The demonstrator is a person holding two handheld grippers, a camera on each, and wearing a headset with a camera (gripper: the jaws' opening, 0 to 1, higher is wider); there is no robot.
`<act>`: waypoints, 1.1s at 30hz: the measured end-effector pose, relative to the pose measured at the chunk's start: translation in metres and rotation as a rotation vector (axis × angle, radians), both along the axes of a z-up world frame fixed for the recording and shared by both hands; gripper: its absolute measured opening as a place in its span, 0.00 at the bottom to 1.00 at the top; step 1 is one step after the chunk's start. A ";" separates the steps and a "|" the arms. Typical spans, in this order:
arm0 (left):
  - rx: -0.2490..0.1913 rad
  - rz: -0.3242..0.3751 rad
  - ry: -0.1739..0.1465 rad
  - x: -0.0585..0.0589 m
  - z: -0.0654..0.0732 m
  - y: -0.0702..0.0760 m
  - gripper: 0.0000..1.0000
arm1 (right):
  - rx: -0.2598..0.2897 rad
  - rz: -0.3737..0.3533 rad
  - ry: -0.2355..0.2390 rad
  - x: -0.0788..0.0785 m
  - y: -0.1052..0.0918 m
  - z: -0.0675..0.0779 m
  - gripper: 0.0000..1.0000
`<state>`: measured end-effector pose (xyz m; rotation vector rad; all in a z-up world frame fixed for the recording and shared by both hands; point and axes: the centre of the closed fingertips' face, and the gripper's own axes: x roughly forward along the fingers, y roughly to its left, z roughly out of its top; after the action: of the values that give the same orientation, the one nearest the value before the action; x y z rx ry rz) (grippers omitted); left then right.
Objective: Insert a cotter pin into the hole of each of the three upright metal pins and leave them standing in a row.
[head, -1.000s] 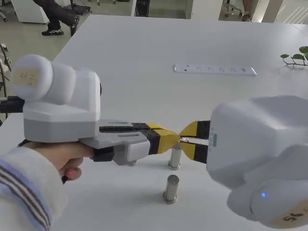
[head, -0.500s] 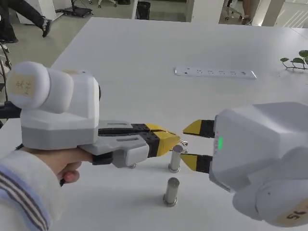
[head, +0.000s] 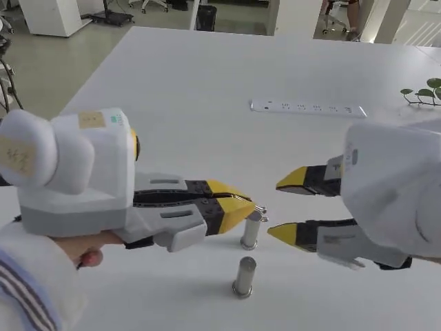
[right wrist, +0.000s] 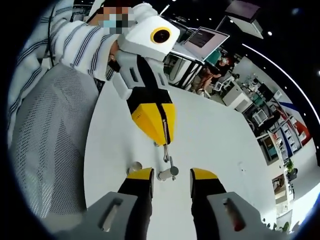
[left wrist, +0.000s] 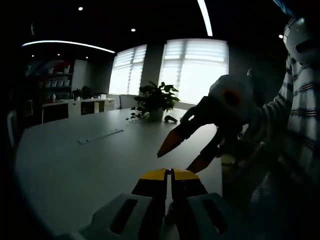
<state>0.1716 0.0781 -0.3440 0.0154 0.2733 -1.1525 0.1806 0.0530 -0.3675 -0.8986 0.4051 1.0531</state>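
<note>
left tongs [head: 247, 205] clamped on cotter pin [right wrist: 164, 136], tip at top of far metal pin [head: 251, 229] | right tongs [head: 274, 208] spread wide beside that pin | near metal pin [head: 243, 276] just before it on counter [head: 207, 89]

Most of the cotter pin [head: 260, 209] lay hidden between the clamped jaws of the left tongs [head: 248, 205]; just its end stuck out. Whether it had entered the hole of the metal pin [head: 251, 229] was too small to tell. The right tongs [head: 273, 209] ran off the head view's right edge.
</note>
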 end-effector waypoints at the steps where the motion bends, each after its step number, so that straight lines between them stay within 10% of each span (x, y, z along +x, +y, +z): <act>1: 0.003 -0.002 -0.010 0.000 0.000 0.000 0.00 | 0.002 0.002 0.014 -0.001 -0.001 -0.001 0.26; 33: 0.013 -0.132 -0.101 -0.024 0.006 -0.009 0.00 | 0.258 0.084 0.405 -0.026 0.005 -0.008 0.11</act>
<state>0.1480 0.0695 -0.3380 0.1044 0.1925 -1.2769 0.1542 0.0581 -0.3751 -0.4731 0.5553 1.3360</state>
